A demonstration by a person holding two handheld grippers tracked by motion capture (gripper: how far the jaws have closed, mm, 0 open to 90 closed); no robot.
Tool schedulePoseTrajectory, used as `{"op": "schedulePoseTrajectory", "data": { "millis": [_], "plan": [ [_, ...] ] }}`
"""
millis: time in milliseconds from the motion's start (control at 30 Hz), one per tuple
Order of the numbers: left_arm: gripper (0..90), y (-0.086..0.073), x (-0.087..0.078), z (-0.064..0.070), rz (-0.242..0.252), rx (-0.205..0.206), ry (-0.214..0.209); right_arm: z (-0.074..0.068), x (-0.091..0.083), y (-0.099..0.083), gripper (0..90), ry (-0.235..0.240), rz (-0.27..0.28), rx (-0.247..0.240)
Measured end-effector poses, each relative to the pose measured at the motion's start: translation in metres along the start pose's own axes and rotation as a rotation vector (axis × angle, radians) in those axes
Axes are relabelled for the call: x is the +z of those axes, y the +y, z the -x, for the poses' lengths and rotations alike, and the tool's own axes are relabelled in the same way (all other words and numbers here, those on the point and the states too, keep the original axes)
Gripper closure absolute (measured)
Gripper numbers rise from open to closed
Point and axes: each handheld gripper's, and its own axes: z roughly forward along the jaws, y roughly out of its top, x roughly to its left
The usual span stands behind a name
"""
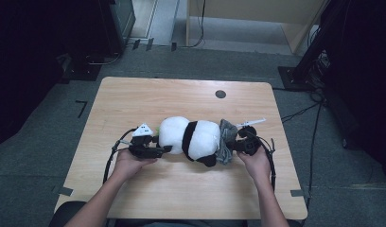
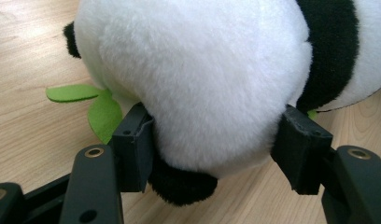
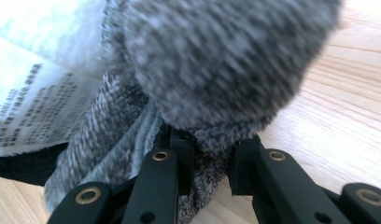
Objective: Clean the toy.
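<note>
Jaws of the left gripper [image 2: 212, 140] are spread wide and pressed against both sides of the panda [image 1: 188, 137], which lies mid-table [image 1: 134, 99]. Those of the right gripper [image 3: 212, 161] are narrowed on the grey knit [image 3: 226, 70] at the toy's other end. A dressing or undressing step seems in hand; which of the 2 cannot be told. Next, the toy should be held firm while the knit is drawn along it.

The high view looks forward and down from the person's side onto the whole table [image 1: 134, 94]. Each gripper view sits low, very near, looking along its jaws. All three share the panda plush [image 1: 188, 137] [image 2: 198, 74] lying mid-table.
</note>
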Motion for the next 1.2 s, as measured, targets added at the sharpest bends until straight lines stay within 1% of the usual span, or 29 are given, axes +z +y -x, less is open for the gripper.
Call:
{"op": "schedulePoseTrajectory", "data": {
  "millis": [100, 167, 233, 267, 333, 367, 433, 467, 533, 600, 700, 767, 833, 967, 1000, 1033, 1100, 1200],
  "plan": [
    [37.0, 0.000, 0.000, 0.000, 0.001, 0.002, 0.001, 0.005, -0.010, -0.001, 76.8, -0.002, 0.037, 0.016],
    [37.0, 0.000, 0.000, 0.000, 0.003, 0.001, 0.000, 0.009, -0.021, -0.002, 76.7, 0.011, 0.081, 0.026],
    [37.2, 0.000, 0.000, 0.000, 0.005, -0.001, 0.000, 0.014, -0.034, -0.002, 76.7, 0.007, 0.126, 0.022],
    [37.3, 0.000, 0.000, 0.000, 0.006, -0.002, 0.001, 0.016, -0.040, -0.001, 76.7, 0.024, 0.149, 0.029],
    [37.4, 0.000, 0.000, 0.001, 0.005, 0.000, 0.004, 0.017, -0.053, 0.001, 76.8, 0.028, 0.190, 0.039],
    [37.4, 0.000, 0.000, 0.001, 0.006, 0.001, 0.006, 0.015, -0.060, 0.003, 76.7, 0.028, 0.209, 0.036],
    [37.5, 0.000, 0.000, 0.001, 0.007, 0.000, 0.006, 0.008, -0.073, 0.008, 76.6, -0.009, 0.233, 0.023],
    [37.5, 0.000, 0.000, 0.001, 0.008, -0.001, 0.006, 0.004, -0.079, 0.010, 76.6, -0.008, 0.246, 0.016],
    [37.5, 0.000, 0.000, 0.001, 0.011, -0.007, 0.006, -0.004, -0.090, 0.014, 76.6, -0.004, 0.263, -0.002],
    [37.5, 0.000, 0.000, 0.002, 0.013, -0.008, 0.009, -0.014, -0.100, 0.018, 76.6, 0.014, 0.282, -0.016],
    [37.4, 0.000, 0.000, 0.003, 0.011, -0.009, 0.013, -0.035, -0.109, 0.025, 76.2, 0.040, 0.313, -0.059],
    [37.4, -0.002, -0.001, 0.002, 0.005, -0.015, 0.016, -0.051, -0.109, 0.030, 76.1, 0.070, 0.313, -0.084],
    [37.5, -0.003, -0.001, 0.003, -0.002, -0.016, 0.019, -0.069, -0.101, 0.035, 76.2, 0.095, 0.291, -0.118],
    [37.8, -0.002, -0.001, 0.004, 0.000, -0.016, 0.024, -0.100, -0.074, 0.044, 76.3, 0.137, 0.247, -0.180],
    [37.8, -0.002, -0.001, 0.004, 0.003, -0.017, 0.023, -0.106, -0.066, 0.047, 76.2, 0.147, 0.237, -0.189],
    [37.8, -0.002, -0.001, 0.004, 0.002, -0.019, 0.022, -0.112, -0.057, 0.049, 75.9, 0.148, 0.221, -0.202],
    [37.7, -0.002, -0.001, 0.003, 0.005, -0.023, 0.020, -0.121, -0.041, 0.053, 76.0, 0.134, 0.195, -0.216],
    [37.8, -0.002, -0.001, 0.001, 0.004, -0.032, 0.014, -0.135, -0.024, 0.060, 76.3, 0.159, 0.173, -0.226]
  ]
}}
